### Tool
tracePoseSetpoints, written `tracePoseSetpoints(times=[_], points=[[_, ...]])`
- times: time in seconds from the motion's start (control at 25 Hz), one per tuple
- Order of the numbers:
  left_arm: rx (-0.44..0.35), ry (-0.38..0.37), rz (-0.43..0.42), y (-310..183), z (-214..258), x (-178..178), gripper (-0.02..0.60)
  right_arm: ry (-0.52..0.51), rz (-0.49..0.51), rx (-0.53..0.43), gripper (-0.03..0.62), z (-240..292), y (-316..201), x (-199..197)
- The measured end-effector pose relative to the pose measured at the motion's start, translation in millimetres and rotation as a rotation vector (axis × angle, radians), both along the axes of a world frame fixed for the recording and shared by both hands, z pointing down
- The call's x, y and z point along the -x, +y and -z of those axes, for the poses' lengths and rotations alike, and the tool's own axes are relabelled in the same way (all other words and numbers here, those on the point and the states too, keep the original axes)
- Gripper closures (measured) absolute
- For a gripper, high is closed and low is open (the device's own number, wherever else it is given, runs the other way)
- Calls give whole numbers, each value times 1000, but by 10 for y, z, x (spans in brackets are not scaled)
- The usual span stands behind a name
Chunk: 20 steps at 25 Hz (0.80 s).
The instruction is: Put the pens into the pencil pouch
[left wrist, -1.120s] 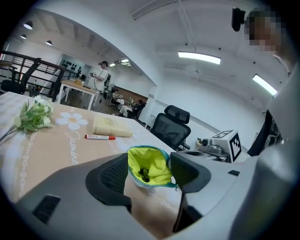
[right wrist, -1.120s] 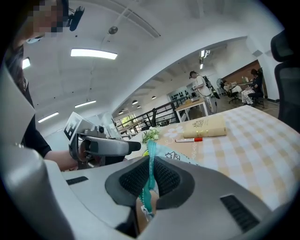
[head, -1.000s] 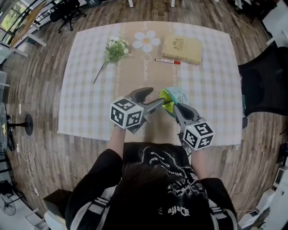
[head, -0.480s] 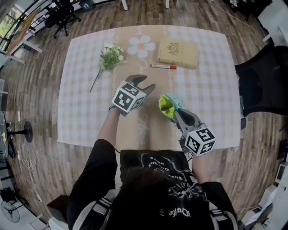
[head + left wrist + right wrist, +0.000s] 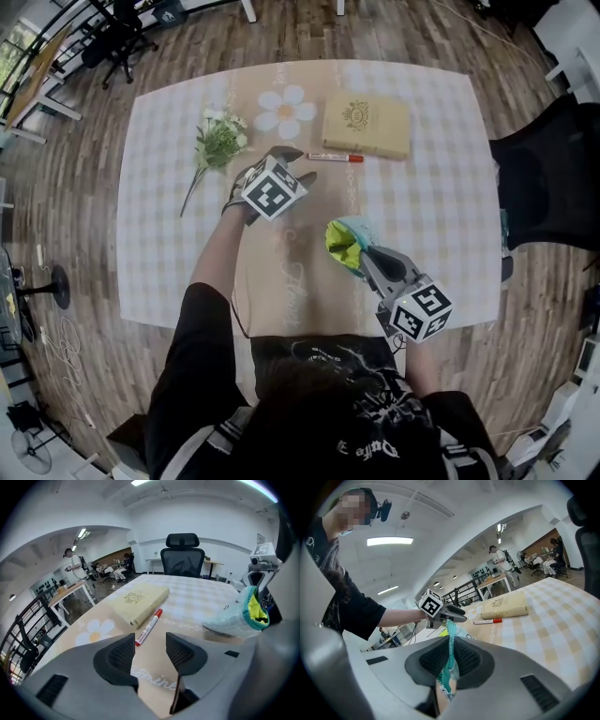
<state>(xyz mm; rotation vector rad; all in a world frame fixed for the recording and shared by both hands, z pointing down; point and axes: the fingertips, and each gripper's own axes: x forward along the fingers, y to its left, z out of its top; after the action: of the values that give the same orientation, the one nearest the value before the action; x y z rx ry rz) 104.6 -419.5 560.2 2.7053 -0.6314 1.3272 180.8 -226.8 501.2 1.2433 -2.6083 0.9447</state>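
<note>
On the table (image 5: 422, 234), the pen (image 5: 336, 157) lies before the book (image 5: 367, 125); flowers (image 5: 217, 141) left, pouch (image 5: 345, 242) nearer.

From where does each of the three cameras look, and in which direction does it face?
Head view: on the person's head, looking steeply down at the table; shows the left arm, the left gripper and the right gripper.
Left gripper view: rides on the left gripper, facing along its jaws, apart and empty after just closing a little, toward the pen and book.
Right gripper view: rides on the right gripper, jaws shut on the pouch's edge, facing the left arm.
Shared: both gripper views show the pen beside the book.
</note>
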Motion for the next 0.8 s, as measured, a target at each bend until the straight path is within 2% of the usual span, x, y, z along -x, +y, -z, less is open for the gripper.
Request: tracePoseSetpoints(times=[0.24, 0.44, 0.68, 0.8], points=[[22, -127, -118, -321, -300, -67, 365, -15, 51, 25, 555, -72, -161, 55], [47, -204, -194, -518, -520, -156, 384, -33, 77, 39, 556, -148, -280, 72], [104, -249, -229, -565, -722, -338, 388, -55, 98, 58, 554, -176, -376, -95], [121, -247, -215, -566, -815, -278, 389, -46, 106, 72, 555, -211, -374, 13]])
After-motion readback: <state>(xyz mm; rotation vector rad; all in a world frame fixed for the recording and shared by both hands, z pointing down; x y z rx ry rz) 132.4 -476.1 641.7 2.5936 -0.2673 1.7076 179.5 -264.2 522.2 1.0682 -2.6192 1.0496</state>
